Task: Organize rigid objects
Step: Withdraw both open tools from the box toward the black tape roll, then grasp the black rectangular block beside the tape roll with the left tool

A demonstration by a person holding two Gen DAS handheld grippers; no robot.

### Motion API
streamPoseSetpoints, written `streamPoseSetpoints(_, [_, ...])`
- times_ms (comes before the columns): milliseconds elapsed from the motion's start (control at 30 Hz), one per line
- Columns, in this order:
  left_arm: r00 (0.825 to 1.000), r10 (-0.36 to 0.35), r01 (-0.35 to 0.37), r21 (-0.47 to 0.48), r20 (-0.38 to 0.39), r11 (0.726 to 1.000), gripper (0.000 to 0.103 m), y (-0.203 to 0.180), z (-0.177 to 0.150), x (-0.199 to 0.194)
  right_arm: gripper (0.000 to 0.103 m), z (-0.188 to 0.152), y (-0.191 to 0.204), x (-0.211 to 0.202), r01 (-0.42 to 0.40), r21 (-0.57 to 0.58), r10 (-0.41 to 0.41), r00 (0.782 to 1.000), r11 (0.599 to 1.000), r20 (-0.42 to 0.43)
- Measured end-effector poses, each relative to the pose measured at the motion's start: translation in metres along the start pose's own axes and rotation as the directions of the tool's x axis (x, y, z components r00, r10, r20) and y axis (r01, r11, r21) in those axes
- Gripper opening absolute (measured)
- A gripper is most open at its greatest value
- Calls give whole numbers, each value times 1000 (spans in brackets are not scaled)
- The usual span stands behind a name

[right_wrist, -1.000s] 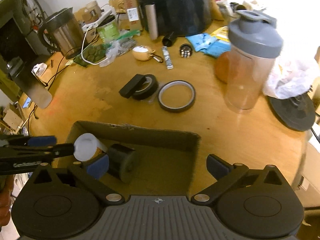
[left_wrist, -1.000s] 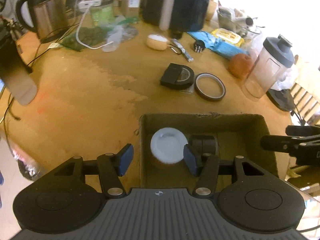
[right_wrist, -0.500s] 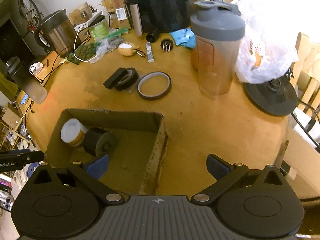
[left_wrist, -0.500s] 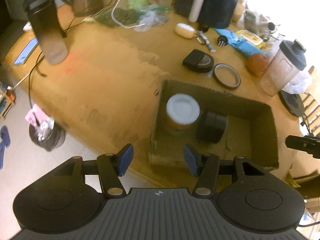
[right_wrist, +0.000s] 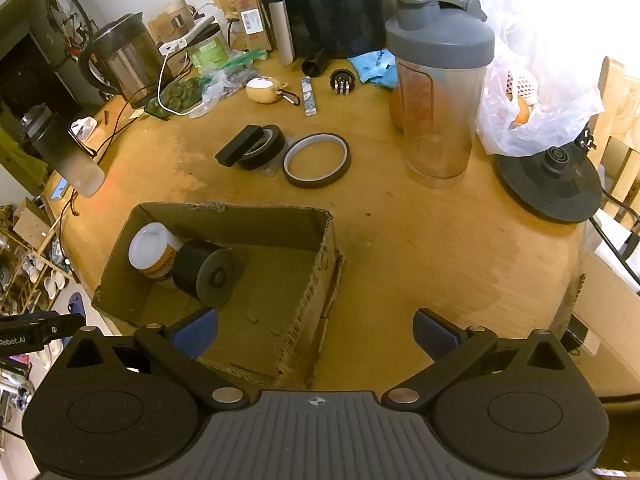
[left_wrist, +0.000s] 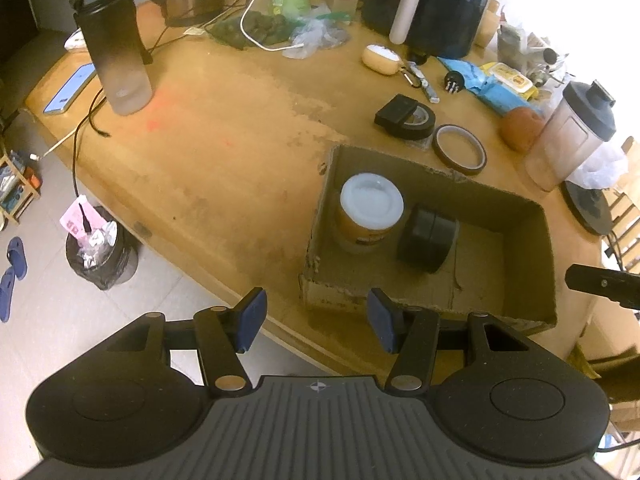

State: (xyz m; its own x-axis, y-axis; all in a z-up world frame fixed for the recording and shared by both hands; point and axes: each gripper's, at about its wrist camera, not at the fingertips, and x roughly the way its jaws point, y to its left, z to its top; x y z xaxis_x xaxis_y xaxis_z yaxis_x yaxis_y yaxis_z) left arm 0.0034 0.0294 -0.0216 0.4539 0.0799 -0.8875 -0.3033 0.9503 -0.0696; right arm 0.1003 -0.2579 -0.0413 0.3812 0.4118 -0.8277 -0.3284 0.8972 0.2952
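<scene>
Your cardboard box (left_wrist: 516, 216) sits on the desk (left_wrist: 224, 152); inside it, a white-lidded jar (left_wrist: 370, 210) stands touching a black cylinder (left_wrist: 428, 238). Your left gripper (left_wrist: 316, 320) and right gripper (right_wrist: 316, 334) hang open, empty, just before the box

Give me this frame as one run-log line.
box: white-lid jar upright, black roll on side | left gripper: jaws open, empty | right gripper: jaws open, empty | tape rings on table
</scene>
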Motion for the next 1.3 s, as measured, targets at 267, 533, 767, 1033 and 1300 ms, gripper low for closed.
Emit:
streamPoseSetpoints(267, [999,-39,38,57,14,998,55,4,27,12,103,16,11,10,22,19,-22,999,1000,23])
streamPoseSetpoints(533, [995,-87,81,135,43,988,55,0,68,28,103,41,23,26,46,45,-48,998,998,42])
streamPoseSetpoints(767, [988,-133,117,191,73,975,55,-8,104,39,103,71,35,41,72,33,-74,995,997,63])
streamPoseSetpoints(1033, [986,-159,140,243,59,960,55,-16,126,57,103,86,41,55,108,19,-109,992,994,65])
streamPoseSetpoints(1300, [982,-185,166,302,34,939,55,-25,144,80,103,85,35,61,113,88,-117,992,990,45])
